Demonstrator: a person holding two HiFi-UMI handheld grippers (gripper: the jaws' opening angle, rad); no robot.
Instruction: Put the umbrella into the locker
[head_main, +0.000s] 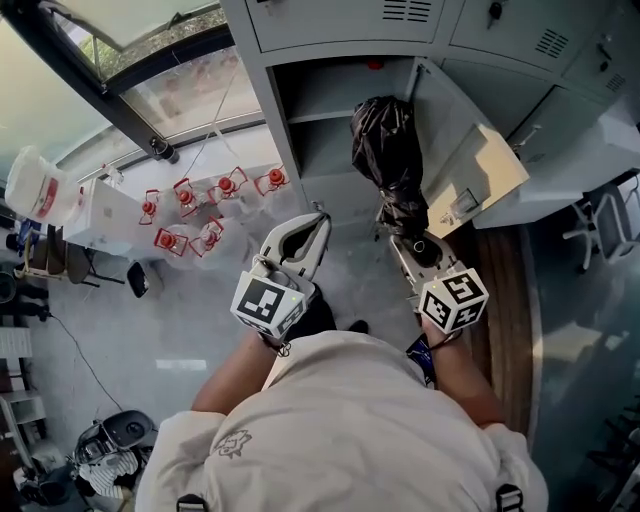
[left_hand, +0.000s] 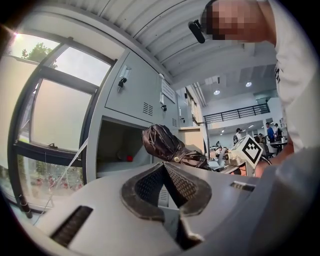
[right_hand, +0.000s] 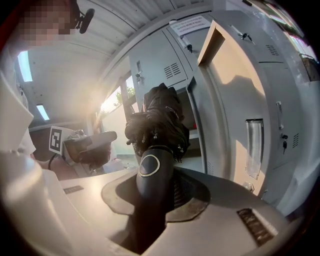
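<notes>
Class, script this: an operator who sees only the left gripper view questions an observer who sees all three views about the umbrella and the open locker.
Operator: I see the umbrella but not its handle. What holds it?
Observer: The right claw is shut on its black handle.
Operator: Where does the locker door stand?
Observer: From the head view, it is swung wide, to the right of the open compartment and the umbrella.
</notes>
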